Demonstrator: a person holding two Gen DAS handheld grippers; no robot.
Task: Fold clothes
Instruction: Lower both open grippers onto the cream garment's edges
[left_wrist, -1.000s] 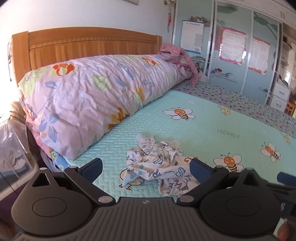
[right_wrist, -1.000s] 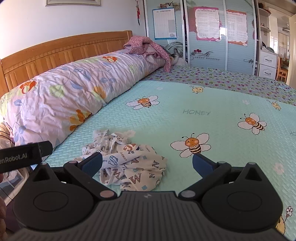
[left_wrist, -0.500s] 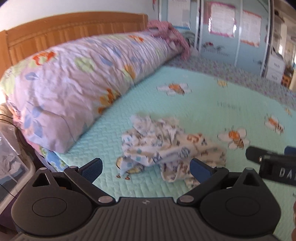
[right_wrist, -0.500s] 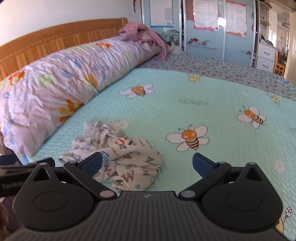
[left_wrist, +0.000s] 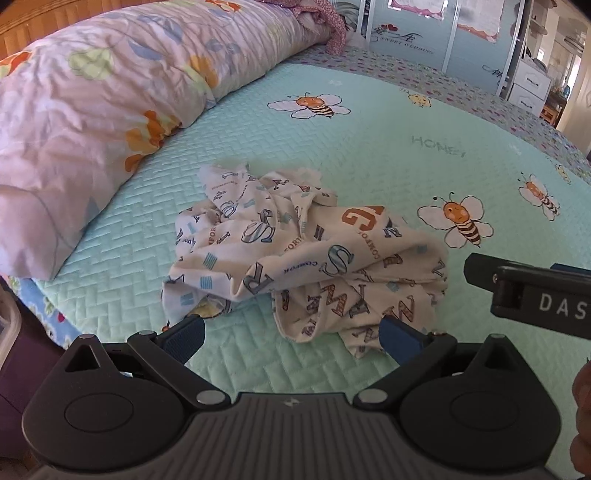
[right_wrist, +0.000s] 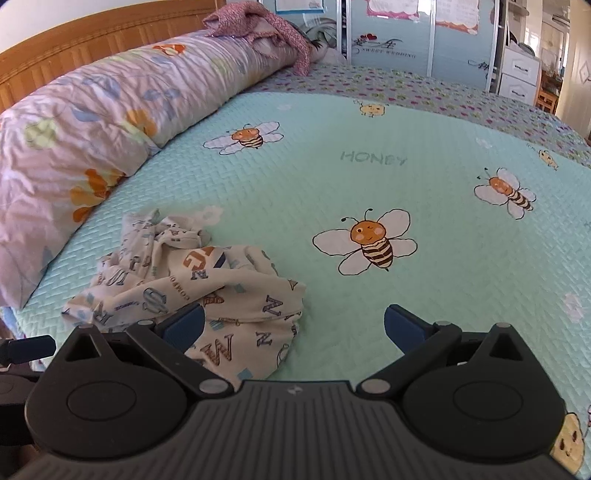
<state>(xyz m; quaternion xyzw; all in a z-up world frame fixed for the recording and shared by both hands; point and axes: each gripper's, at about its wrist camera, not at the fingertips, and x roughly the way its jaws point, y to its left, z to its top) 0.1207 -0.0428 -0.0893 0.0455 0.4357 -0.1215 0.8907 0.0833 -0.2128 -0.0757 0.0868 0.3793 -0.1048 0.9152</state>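
Observation:
A crumpled white garment printed with letters lies in a heap on the mint bee-print bedspread, near the bed's front edge. My left gripper hovers open just in front of the heap, its right pad at the garment's near hem. In the right wrist view the same garment sits low and left. My right gripper is open, its left pad over the heap's near edge, its right pad above bare bedspread. The right gripper's body shows at the right edge of the left wrist view.
A long floral quilt roll runs along the left side against the wooden headboard. A pink garment lies at its far end. Wardrobe doors and white drawers stand beyond the bed.
Both grippers have moved forward and down toward the garment, which now looks larger and closer. The right gripper's body has come further into the left wrist view. Both stay open.

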